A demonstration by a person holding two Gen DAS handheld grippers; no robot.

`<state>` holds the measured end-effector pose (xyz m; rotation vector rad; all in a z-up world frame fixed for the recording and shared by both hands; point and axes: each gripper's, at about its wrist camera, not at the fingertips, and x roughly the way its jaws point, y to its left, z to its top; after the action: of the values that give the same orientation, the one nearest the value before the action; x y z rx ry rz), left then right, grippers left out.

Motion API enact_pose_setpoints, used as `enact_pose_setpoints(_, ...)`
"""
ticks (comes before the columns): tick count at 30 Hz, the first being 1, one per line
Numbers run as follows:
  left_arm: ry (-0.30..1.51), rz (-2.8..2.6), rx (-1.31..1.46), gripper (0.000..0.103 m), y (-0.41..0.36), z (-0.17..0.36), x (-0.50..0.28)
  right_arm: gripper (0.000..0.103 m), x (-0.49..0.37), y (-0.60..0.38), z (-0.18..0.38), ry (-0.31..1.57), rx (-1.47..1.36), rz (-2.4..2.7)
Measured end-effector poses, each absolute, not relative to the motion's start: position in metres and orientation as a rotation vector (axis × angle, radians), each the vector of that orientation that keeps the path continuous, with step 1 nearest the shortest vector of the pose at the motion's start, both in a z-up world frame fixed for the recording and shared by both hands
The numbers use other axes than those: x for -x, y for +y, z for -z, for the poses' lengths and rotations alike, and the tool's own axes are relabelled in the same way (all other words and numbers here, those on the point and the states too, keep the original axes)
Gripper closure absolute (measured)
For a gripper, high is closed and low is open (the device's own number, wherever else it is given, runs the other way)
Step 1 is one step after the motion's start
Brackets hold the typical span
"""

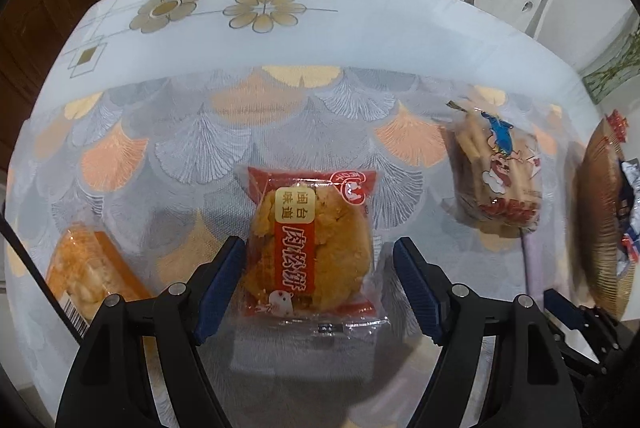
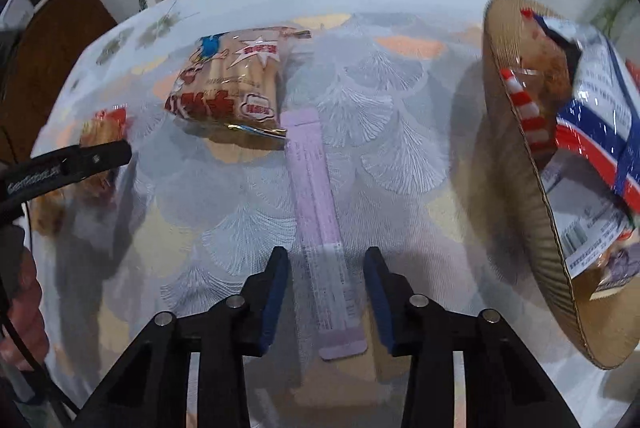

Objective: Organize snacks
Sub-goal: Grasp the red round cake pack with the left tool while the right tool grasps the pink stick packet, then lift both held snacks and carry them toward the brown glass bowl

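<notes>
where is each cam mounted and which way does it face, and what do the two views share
Left wrist: on the left gripper, facing steeply down at a red-wrapped pastry between its open fingers; the right gripper shows at the lower right.
Right wrist: on the right gripper, facing down at a purple stick packet between its fingers; the left gripper and a hand show at left.
Shared: biscuit-stick bag, basket, tablecloth.

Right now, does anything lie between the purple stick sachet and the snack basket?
Nothing visible does: only bare tablecloth separates the purple sachet from the basket on its right. The biscuit bag lies on the opposite side, at its far end.
</notes>
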<state>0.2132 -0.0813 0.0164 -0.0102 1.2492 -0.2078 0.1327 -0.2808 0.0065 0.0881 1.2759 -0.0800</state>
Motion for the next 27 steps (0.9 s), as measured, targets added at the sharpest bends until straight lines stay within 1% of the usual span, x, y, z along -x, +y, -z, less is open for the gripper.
enact_pose_setpoints(2,1.24,0.204,-0.018,0.03,-0.085,-0.016,-0.211,0.082,-0.133,-0.275,-0.007,1.269,-0.055,0.07)
enact_pose_setpoints(3,1.236,0.198,-0.034,0.031,-0.087,-0.016,-0.21,0.082,-0.133,-0.274,-0.007,1.268,-0.047,0.069)
enact_pose_setpoints(7,1.197,0.178,-0.133,0.052,-0.095,-0.018,-0.203,0.082,-0.135,-0.271,-0.005,1.261,-0.032,0.07)
enact_pose_setpoints(9,1.189,0.183,-0.148,0.056,-0.096,-0.021,-0.199,0.083,-0.134,-0.271,-0.005,1.259,-0.029,0.068)
enact_pose_setpoints(15,1.179,0.205,-0.189,0.058,-0.105,-0.029,-0.181,0.083,-0.116,-0.269,-0.005,1.269,-0.01,0.045)
enact_pose_setpoints(23,1.168,0.255,-0.196,0.058,-0.115,-0.042,-0.147,0.083,-0.069,-0.268,-0.005,1.309,0.014,-0.004)
enact_pose_setpoints(27,1.163,0.275,-0.203,0.058,-0.121,-0.048,-0.133,0.083,-0.047,-0.272,-0.005,1.336,-0.021,-0.033)
